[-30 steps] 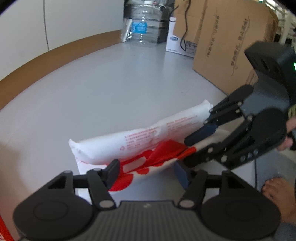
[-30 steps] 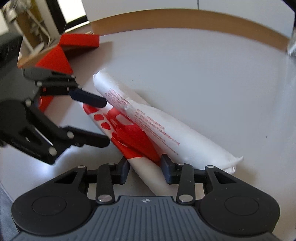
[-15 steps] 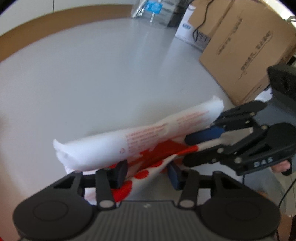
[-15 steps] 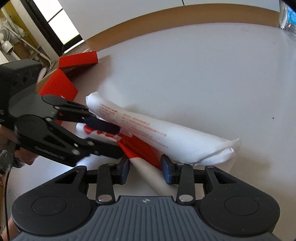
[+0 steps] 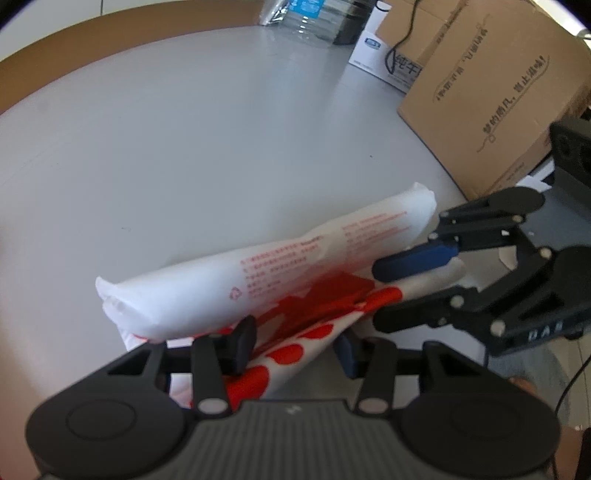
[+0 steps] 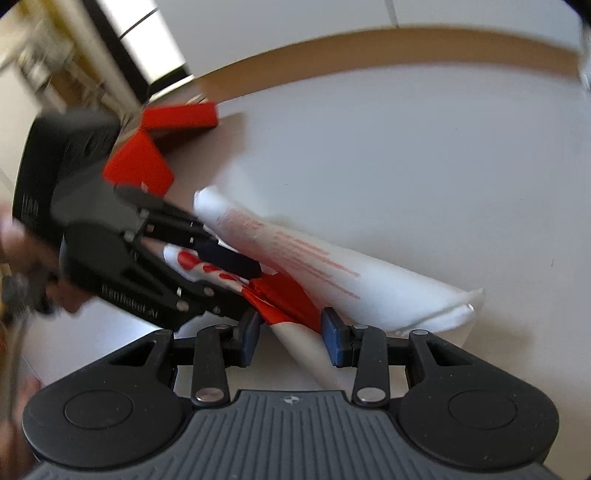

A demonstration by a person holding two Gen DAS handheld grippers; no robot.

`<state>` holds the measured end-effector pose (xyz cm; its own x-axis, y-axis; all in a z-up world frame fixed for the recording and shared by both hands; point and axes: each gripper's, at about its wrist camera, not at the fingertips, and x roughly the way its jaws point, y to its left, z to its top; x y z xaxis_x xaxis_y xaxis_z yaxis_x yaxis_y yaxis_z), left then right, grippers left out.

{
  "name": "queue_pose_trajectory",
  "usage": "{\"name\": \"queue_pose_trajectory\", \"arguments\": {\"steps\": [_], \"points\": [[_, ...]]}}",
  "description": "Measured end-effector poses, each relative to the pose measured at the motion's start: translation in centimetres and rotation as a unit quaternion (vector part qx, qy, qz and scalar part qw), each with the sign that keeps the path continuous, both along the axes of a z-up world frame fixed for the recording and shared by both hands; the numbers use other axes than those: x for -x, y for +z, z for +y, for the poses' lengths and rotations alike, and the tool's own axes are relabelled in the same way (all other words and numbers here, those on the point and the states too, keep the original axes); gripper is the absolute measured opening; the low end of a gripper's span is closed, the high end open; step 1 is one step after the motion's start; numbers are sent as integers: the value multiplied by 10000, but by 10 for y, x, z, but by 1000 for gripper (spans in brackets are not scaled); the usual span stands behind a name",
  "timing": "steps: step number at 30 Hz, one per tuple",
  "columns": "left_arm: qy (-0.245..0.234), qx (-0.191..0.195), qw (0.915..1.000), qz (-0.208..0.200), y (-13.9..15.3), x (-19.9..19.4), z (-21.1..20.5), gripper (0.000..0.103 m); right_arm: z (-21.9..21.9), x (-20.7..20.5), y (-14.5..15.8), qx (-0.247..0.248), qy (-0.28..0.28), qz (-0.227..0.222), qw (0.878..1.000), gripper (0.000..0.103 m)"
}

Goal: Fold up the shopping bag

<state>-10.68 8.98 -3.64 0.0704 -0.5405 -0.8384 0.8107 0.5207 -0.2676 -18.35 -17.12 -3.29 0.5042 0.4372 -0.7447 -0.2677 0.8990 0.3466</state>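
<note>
A white shopping bag (image 5: 207,291) with red print lies half rolled on the pale table (image 5: 184,147); its white roll is on the far side and a red-dotted flap on the near side. My left gripper (image 5: 293,347) is shut on the dotted flap, which fills the gap between its fingers. In the right wrist view the left gripper (image 6: 245,291) comes in from the left, one finger above the flap and one below. My right gripper (image 6: 291,332) is shut on the bag (image 6: 369,291) at its red and white near edge, and the right gripper (image 5: 376,293) is close beside the left.
A large cardboard box (image 5: 498,92), a white carton (image 5: 384,59) and a clear water bottle (image 5: 306,18) stand at the far right of the table. A red box (image 6: 147,162) sits at the left edge. A brown rim (image 6: 369,48) borders the far side.
My left jaws have narrowed onto the dotted flap, and the left gripper has rolled and slid in closer to the right gripper. The right gripper has kept its grip and barely moved.
</note>
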Motion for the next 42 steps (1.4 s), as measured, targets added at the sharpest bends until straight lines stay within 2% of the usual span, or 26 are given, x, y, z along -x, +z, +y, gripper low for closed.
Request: {"name": "queue_pose_trajectory", "arguments": {"steps": [2,5,10,16,18,23,28,32,35,40,42], "points": [[5,0,10000,-9,1,1,-2,49,-4,0,-1,-264,-147,42,9995,35],[-13,-8,9998,-175,4,7,-6,48,-8,-8,-8,-667,-350,203,9970,34],[45,131,9984,-556,8,19,-7,50,-19,-20,-14,-1049,-582,540,9913,34],[236,348,9955,-847,21,19,-9,51,-21,-34,-16,-1027,-761,714,9892,33],[308,375,9949,-889,22,18,-10,52,-18,-40,-18,-914,-757,721,9903,33],[349,156,9918,-1221,16,29,-7,49,-4,-47,-27,-463,-554,619,9955,33],[339,-18,9891,-1431,8,35,-10,49,21,-36,-20,456,-110,93,9989,34],[301,-88,9881,-1503,7,37,-17,49,43,-24,-14,1233,239,-312,9916,35],[318,-67,9881,-1501,5,37,-20,49,47,-16,-9,1462,274,-435,9879,35],[359,-50,9891,-1429,3,34,-26,49,42,-1,3,1192,339,-541,9908,34],[372,-44,9894,-1400,3,33,-28,49,40,3,4,1238,404,-540,9900,35]]}}
